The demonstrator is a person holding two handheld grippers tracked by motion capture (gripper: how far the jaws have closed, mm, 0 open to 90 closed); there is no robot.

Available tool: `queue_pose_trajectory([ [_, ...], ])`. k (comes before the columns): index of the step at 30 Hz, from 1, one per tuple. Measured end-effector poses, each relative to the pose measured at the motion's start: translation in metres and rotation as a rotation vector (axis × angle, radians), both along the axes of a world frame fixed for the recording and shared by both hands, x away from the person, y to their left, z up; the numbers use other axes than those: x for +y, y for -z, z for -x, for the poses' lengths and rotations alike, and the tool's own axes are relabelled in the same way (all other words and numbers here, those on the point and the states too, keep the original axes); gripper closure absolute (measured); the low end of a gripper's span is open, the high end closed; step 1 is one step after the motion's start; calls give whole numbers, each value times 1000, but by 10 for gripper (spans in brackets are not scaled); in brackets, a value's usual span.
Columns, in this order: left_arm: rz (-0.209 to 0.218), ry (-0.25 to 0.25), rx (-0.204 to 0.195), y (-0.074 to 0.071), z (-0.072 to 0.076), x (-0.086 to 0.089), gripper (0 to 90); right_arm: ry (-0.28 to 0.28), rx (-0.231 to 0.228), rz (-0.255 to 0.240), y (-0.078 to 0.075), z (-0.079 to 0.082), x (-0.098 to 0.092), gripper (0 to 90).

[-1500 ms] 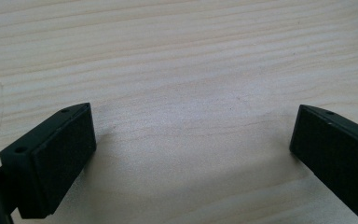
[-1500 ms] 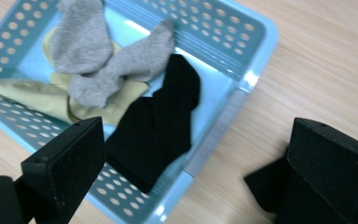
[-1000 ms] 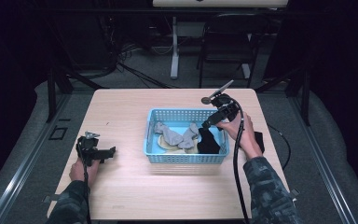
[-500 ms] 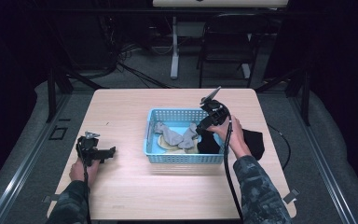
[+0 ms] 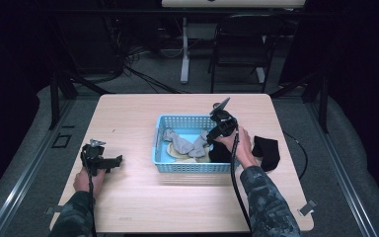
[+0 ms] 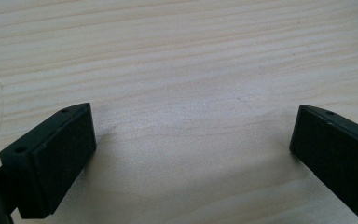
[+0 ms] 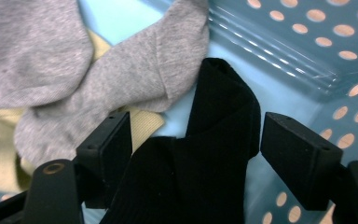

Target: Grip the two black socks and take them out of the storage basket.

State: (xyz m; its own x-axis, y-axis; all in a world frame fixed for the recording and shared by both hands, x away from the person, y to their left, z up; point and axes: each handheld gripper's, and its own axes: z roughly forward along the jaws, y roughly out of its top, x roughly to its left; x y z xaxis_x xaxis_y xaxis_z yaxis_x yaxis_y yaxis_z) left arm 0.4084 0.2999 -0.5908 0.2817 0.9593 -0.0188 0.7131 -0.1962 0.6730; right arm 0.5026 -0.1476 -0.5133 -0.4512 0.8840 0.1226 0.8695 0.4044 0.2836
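The black sock (image 7: 200,154) lies in the blue basket (image 5: 177,165), in the corner nearest the person's right hand, with its rolled end pointing toward the perforated basket wall. Beside it, deeper into the basket, lie two grey socks (image 7: 98,70) crossed over a pale yellow one (image 7: 144,123). The right gripper (image 7: 196,140) is down inside the basket with its fingers (image 7: 107,149) either side of the black sock; they have just been closing, yet a gap shows between the far pad and the cloth, so they stand apart and do not pinch it yet.

The sock looks light, limp and ribbed, so it should fold and bunch under the pads rather than slip, and it will dangle when lifted. The thick bunched middle, where the cloth is doubled, seems the best place to take hold: a single thin layer could slide out, and a grip nearer the grey socks might catch one of them too.

Another black sock (image 5: 266,150) lies on the worktop (image 5: 128,113) just outside the basket. The left gripper (image 6: 191,144) rests on the worktop well away from the basket, fingers spread wide over bare wood.
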Motion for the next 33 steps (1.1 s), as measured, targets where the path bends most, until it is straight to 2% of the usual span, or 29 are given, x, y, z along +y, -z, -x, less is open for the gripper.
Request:
queue_pose_trajectory([
  [2, 0, 0, 0, 0, 0, 0, 3, 2, 2, 19, 2, -1, 0, 281],
  [4, 0, 0, 0, 0, 0, 0, 3, 25, 2, 10, 5, -1, 0, 299],
  [5, 0, 1, -1, 0, 0, 0, 3, 22, 8, 21, 6, -2, 0, 311],
  [7, 0, 0, 0, 0, 0, 0, 3, 46, -7, 12, 9, -2, 1, 333],
  [9, 0, 0, 0, 0, 0, 0, 3, 46, 9, 42, 10, -4, 2, 340],
  [11, 0, 1, -1, 0, 0, 0, 3, 63, 4, 39, 12, -4, 3, 349],
  [17, 0, 0, 0, 0, 0, 0, 2, 93, 23, 82, 20, -6, 4, 521],
  [18, 0, 0, 0, 0, 0, 0, 3, 93, 23, 82, 20, -6, 4, 521],
  [21, 0, 0, 0, 0, 0, 0, 3, 85, 31, 100, 21, -6, 5, 674],
  [22, 0, 0, 0, 0, 0, 0, 3, 81, 40, 100, 20, -6, 6, 760],
  [24, 0, 0, 0, 0, 0, 0, 3, 80, 35, 96, 18, -6, 7, 811],
  [27, 0, 0, 0, 0, 0, 0, 3, 80, 24, 83, 13, -5, 5, 830],
  [28, 0, 0, 0, 0, 0, 0, 3, 64, 33, 88, 10, -5, 4, 831],
  [30, 0, 1, 0, 0, 0, 0, 3, 73, 10, 67, 7, -2, 4, 834],
  [33, 0, 0, 0, 0, 0, 0, 3, 57, 7, 60, 0, -1, 2, 835],
])
